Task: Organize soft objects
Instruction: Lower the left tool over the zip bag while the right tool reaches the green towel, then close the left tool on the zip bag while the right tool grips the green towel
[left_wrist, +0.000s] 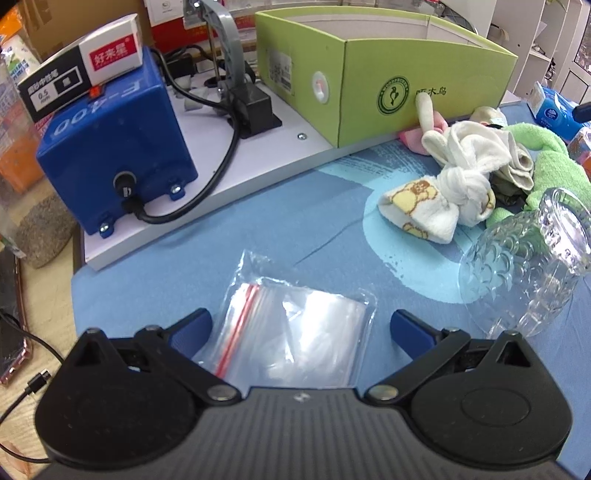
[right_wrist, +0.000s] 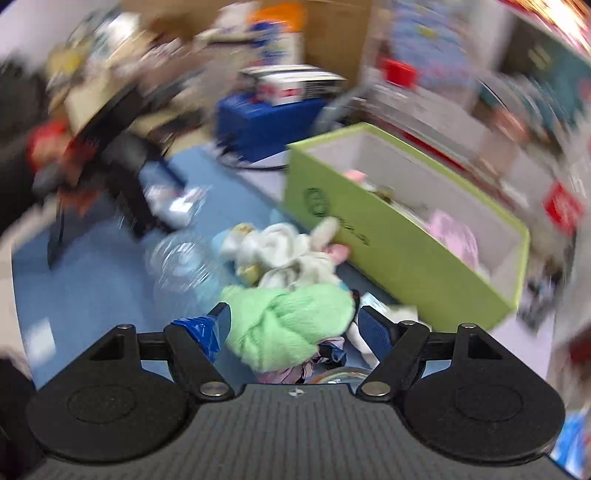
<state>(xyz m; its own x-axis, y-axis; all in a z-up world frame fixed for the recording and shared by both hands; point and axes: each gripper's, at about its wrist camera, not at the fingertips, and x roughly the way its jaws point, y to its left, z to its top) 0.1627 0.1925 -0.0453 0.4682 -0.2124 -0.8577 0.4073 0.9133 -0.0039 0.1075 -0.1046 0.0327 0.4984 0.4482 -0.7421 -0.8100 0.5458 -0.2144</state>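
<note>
- The soft things sit in a loose pile on the blue mat, right up against the front wall of the green box.
- In that pile: a knotted white cloth with yellow cartoon prints, a fluffy green towel, a bit of pink fabric tucked at the foot of the box, and a pale stick-like plush piece leaning on the box wall.
- From the right wrist view the box stands open at the top, with something pink already lying inside; blur hides the rest of its contents.
- The right gripper is over the pile with the green towel between its blue fingers. The jaws stand wide; the towel reaches close to both pads, but the picture is too smeared to say whether they press on it.
- The left gripper hangs over a small clear zip bag with a red seal, lying flat on the mat. Its fingers are spread well apart, either side of the bag and gripping nothing.
- A patterned clear glass lies tipped on its side just beside the pile.
- Further left, a blue machine on a white base carries small cartons on top.
</note>
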